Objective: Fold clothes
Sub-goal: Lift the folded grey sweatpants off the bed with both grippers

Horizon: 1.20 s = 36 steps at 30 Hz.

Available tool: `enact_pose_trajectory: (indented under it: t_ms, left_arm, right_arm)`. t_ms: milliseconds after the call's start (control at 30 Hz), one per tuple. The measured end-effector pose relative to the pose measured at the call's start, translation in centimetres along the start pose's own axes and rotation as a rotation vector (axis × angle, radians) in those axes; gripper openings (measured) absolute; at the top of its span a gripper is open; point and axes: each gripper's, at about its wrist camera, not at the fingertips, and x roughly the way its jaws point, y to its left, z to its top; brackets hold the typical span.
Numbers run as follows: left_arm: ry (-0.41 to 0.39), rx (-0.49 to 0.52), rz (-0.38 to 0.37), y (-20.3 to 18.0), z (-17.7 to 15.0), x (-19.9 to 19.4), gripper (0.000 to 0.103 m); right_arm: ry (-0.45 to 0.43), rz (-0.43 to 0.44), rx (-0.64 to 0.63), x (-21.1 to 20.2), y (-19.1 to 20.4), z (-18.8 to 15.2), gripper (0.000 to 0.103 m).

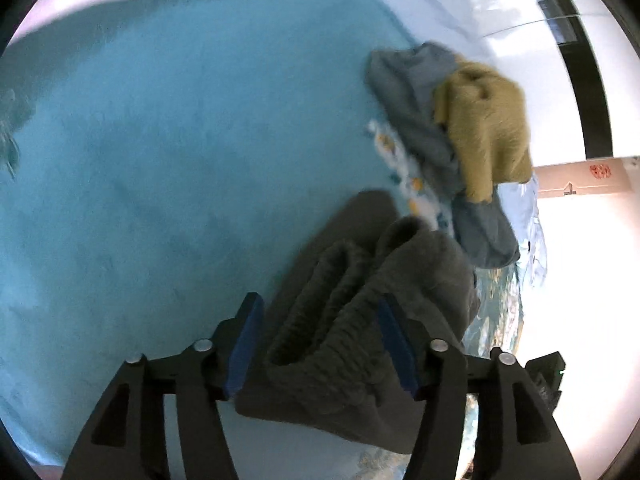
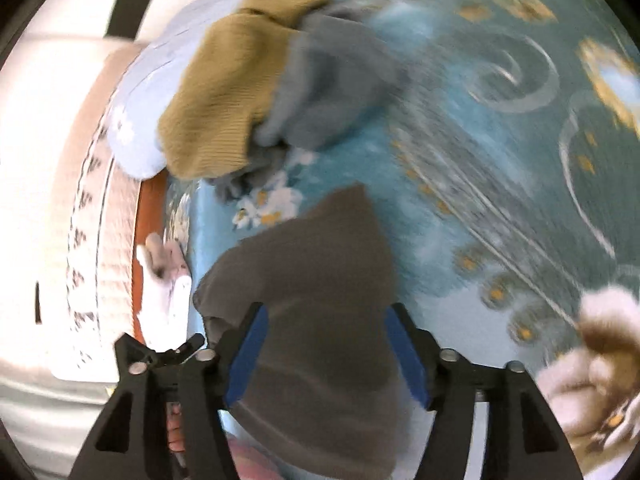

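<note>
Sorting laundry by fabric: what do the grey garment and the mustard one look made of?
The grey garment looks like soft, matte jersey or fleece; a gathered ribbed band shows in the left wrist view. The mustard garment looks like ribbed knit, possibly wool or acrylic, with fine ridges.

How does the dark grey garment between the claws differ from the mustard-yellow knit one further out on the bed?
The dark grey ribbed garment sits between the fingers of both claws, left claw and right claw; the mustard-yellow knit garment lies untouched. The grey one sits alone on the teal bedspread; the yellow one lies heaped on a blue-grey garment. Both are crumpled, not yet neatly folded.
</note>
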Motion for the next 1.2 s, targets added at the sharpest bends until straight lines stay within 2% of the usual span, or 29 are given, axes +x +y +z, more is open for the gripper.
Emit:
enact_pose_trajectory:
  t_ms: [100,267,400,500,667,800,933,1033,1133,1200]
  left_arm:
    - [0.056,0.023,-0.017,-0.3,0.2,1.5,0.073]
    - [0.087,-0.053,-0.074,1.3,0.9,2.7,0.083]
    - [0.084,-0.024,-0.065,1.1,1.4,3.0,0.084]
    - [0.075,-0.019,-0.076,1.0,1.7,3.0,0.084]
    - [0.141,-0.029,-0.12,0.9,1.4,4.0,0.085]
    - [0.138,-0.028,-0.126,0.7,1.4,4.0,0.085]
    - [0.131,0.015,-0.117,-0.1,1.2,3.8,0.084]
    - [0.116,0.037,-0.111,-0.3,1.0,3.2,0.079]
    - [0.097,0.042,-0.107,-0.2,0.7,2.4,0.07]
    - [0.085,0.049,-0.108,-0.2,0.6,1.9,0.065]
  right_arm:
    - [0.021,0.038,0.056,0.6,-1.4,-0.9,0.083]
    - [0.07,0.086,0.097,2.8,-2.0,-2.3,0.084]
    - [0.081,0.117,0.1,3.5,-1.9,-2.9,0.092]
    - [0.112,0.124,0.095,4.0,-1.7,-3.1,0.093]
    - [0.114,0.136,0.113,4.5,-1.9,-3.5,0.094]
    - [0.109,0.122,0.115,4.8,-1.5,-3.4,0.095]
    - [0.105,0.098,0.115,4.7,-1.2,-3.5,0.095]
    - [0.091,0.073,0.128,4.6,-0.9,-3.6,0.094]
    - [0.073,0.069,0.125,4.3,-0.3,-3.7,0.09]
    - [0.062,0.062,0.115,4.0,0.1,-3.8,0.081]
